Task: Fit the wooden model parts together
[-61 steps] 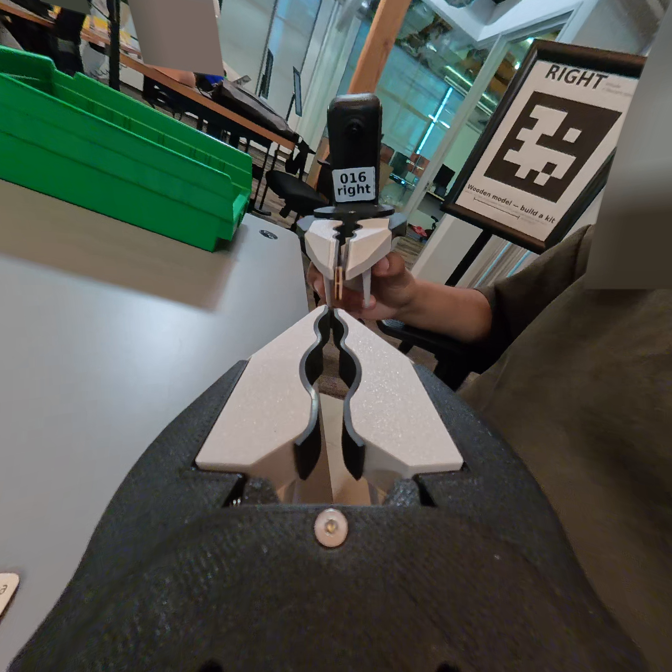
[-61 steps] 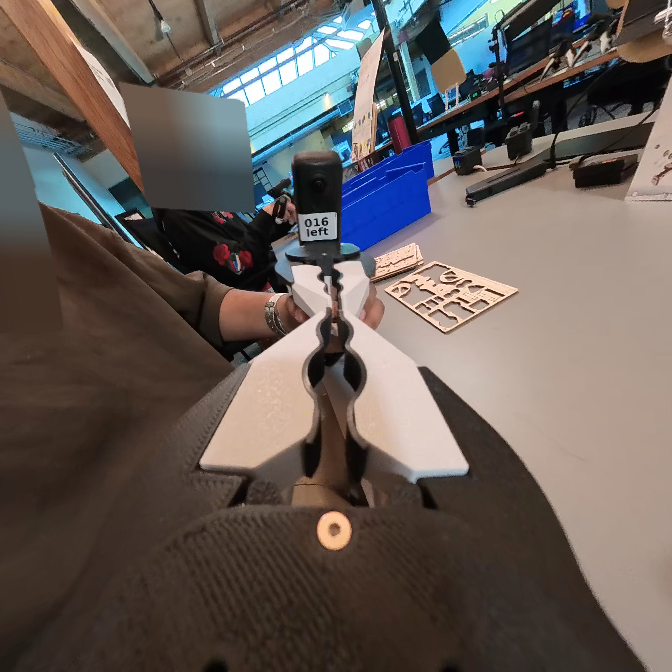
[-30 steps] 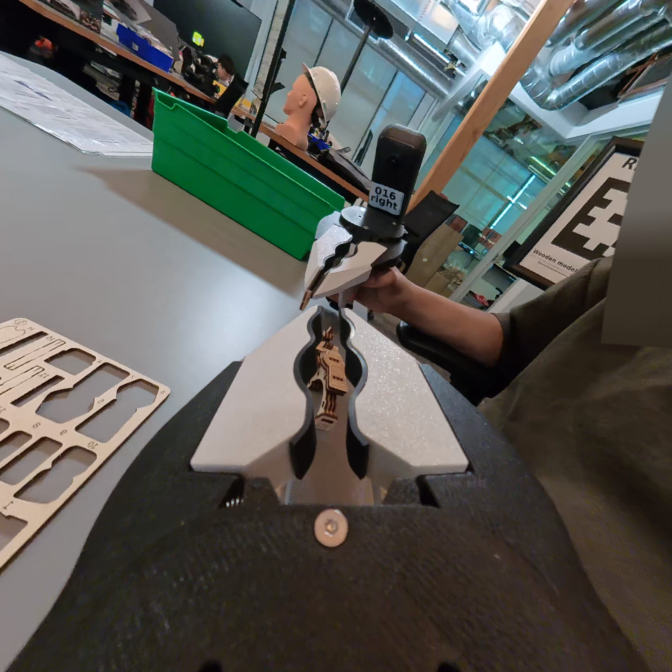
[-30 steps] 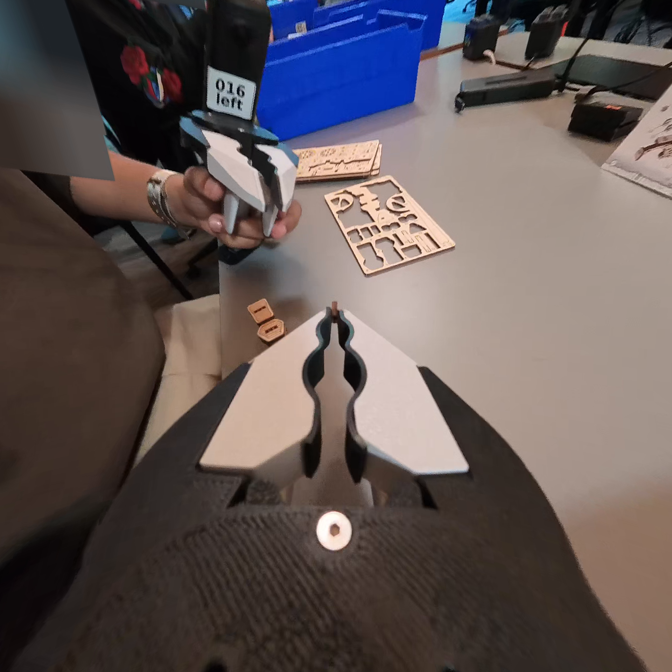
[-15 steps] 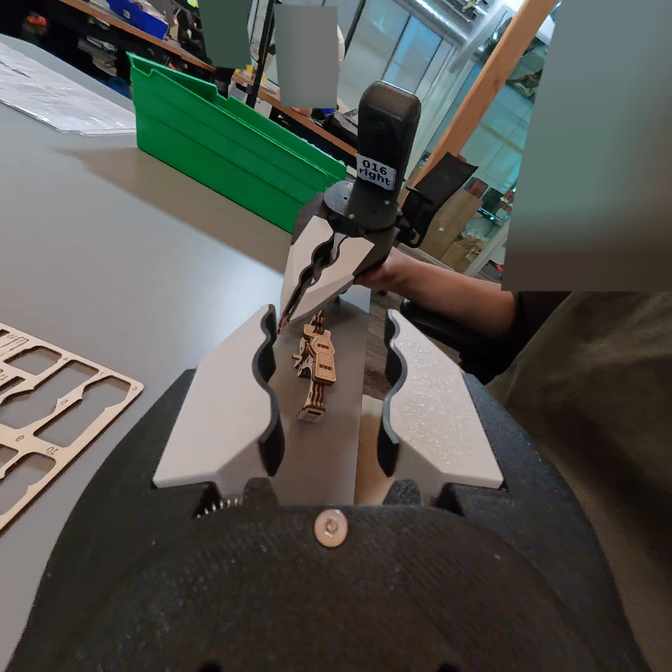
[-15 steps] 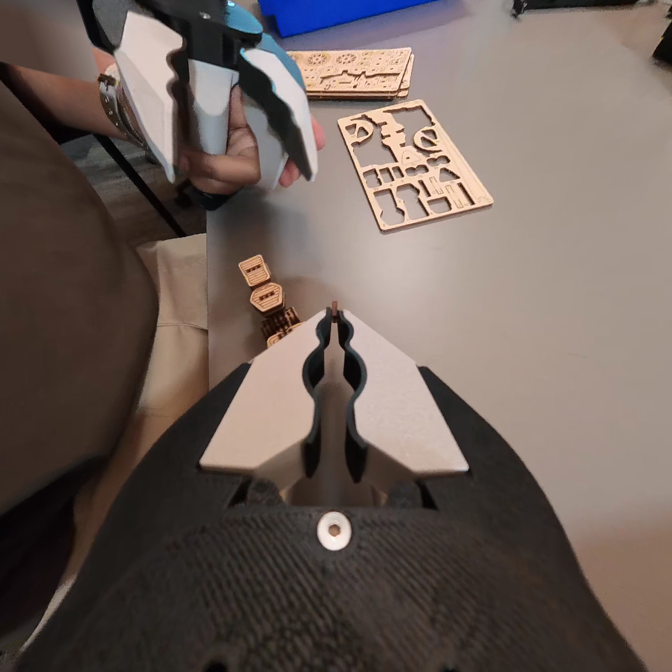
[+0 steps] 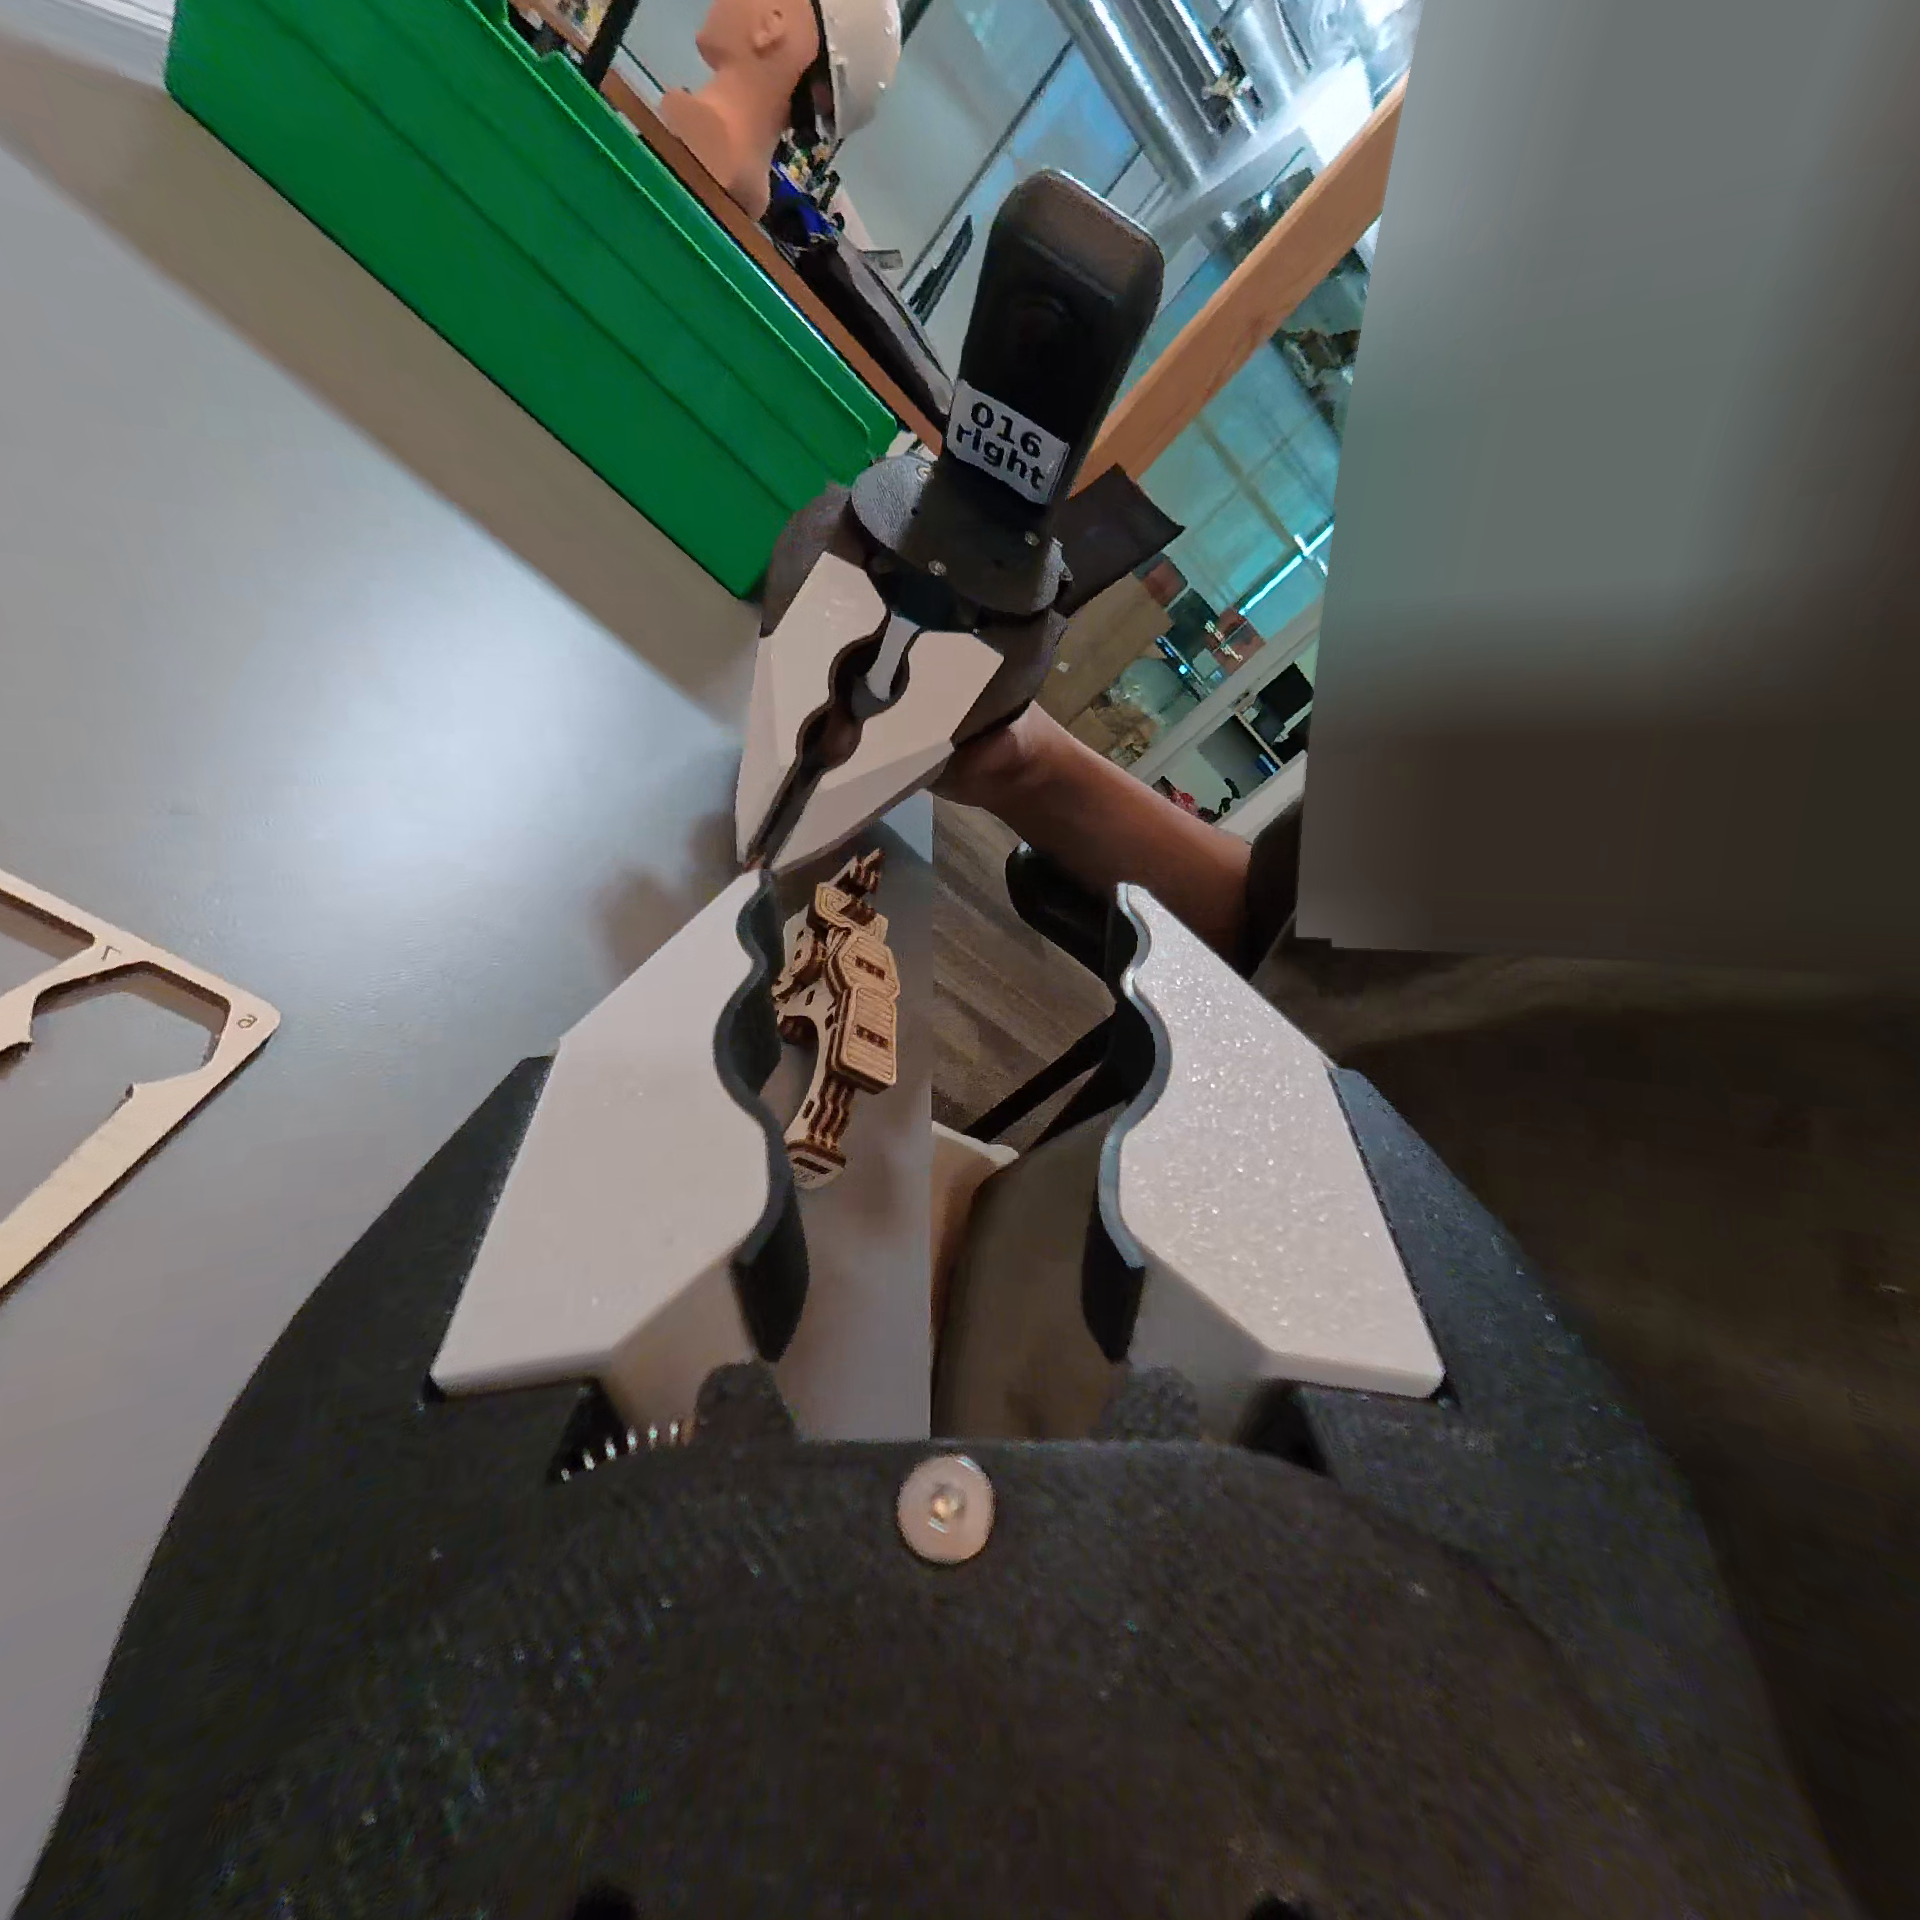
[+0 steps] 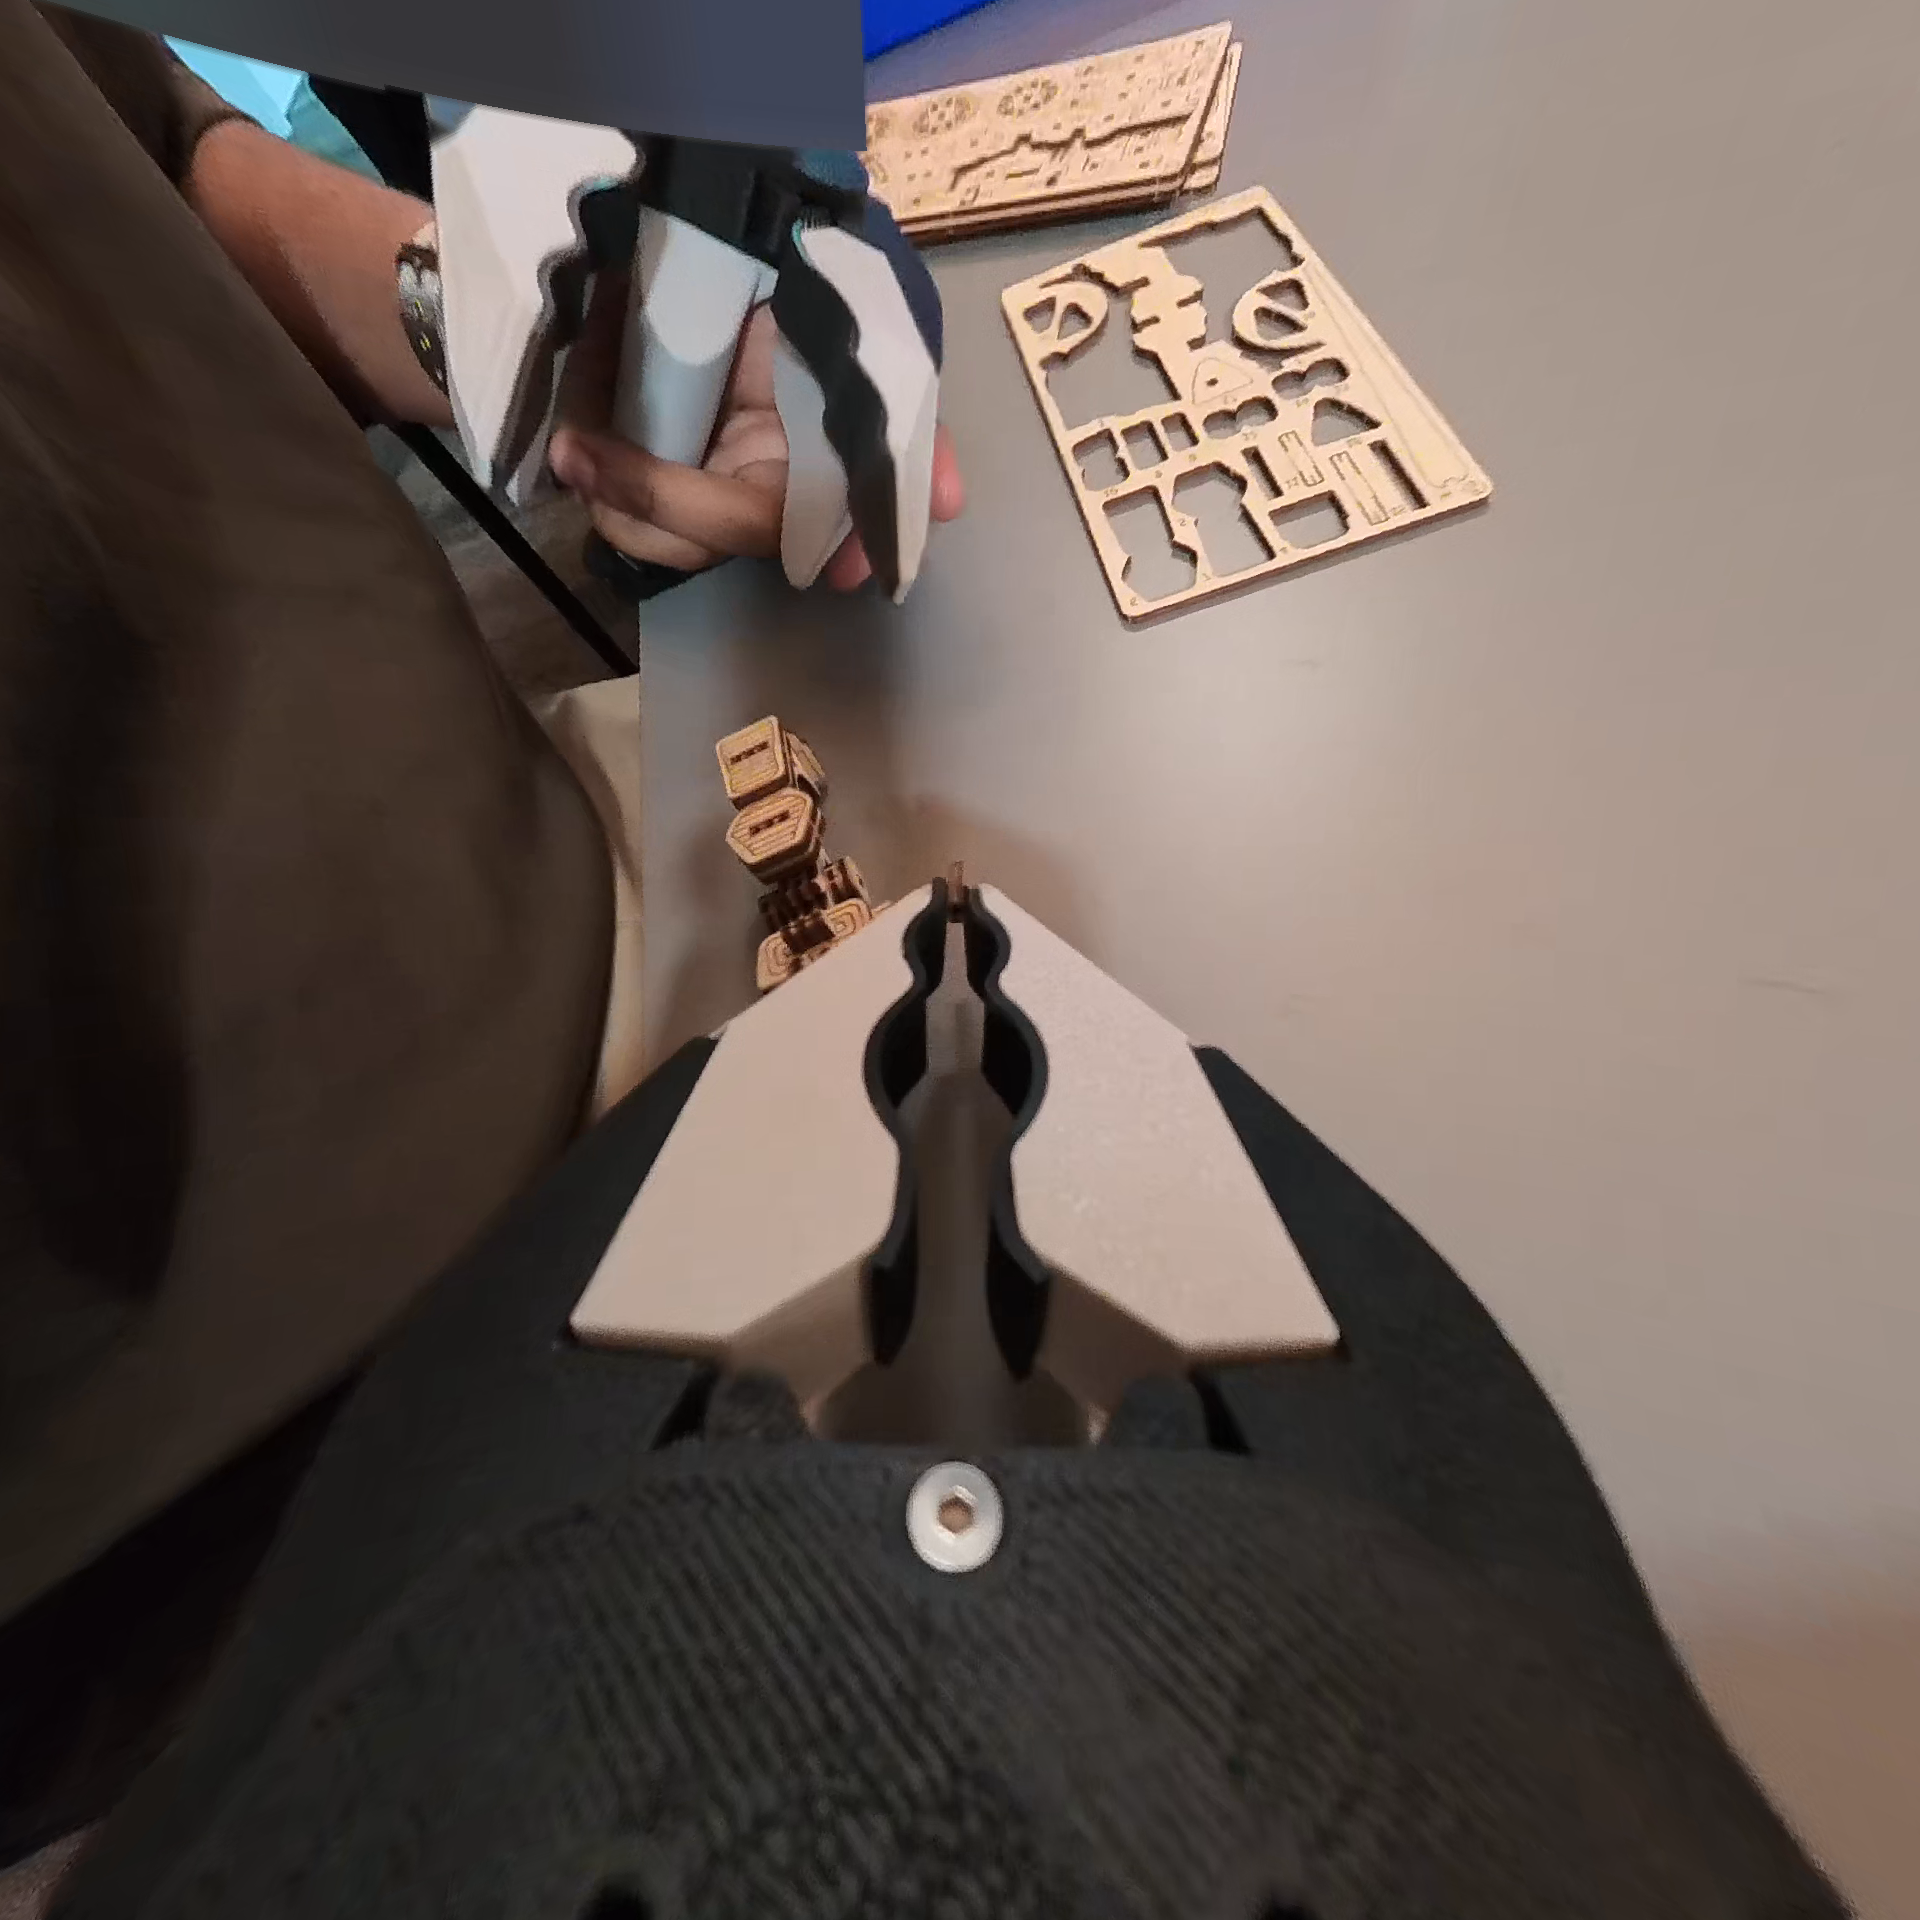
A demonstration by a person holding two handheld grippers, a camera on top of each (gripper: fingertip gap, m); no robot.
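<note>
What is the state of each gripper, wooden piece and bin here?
Left hand-held gripper: open, empty, above the table edge.
Right hand-held gripper: shut on a small wooden part.
Wooden model: partly built, lying on the table near its edge, not held.
Punched-out sheet: flat, many pieces removed.
Stack of sheets: flat, pieces in place.
Green bin: upright, contents hidden.

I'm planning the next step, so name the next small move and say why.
Probably close the left gripper on the wooden model: its jaws stand open around the model lying at the table edge, while the right gripper already pinches a small wooden part.
</note>
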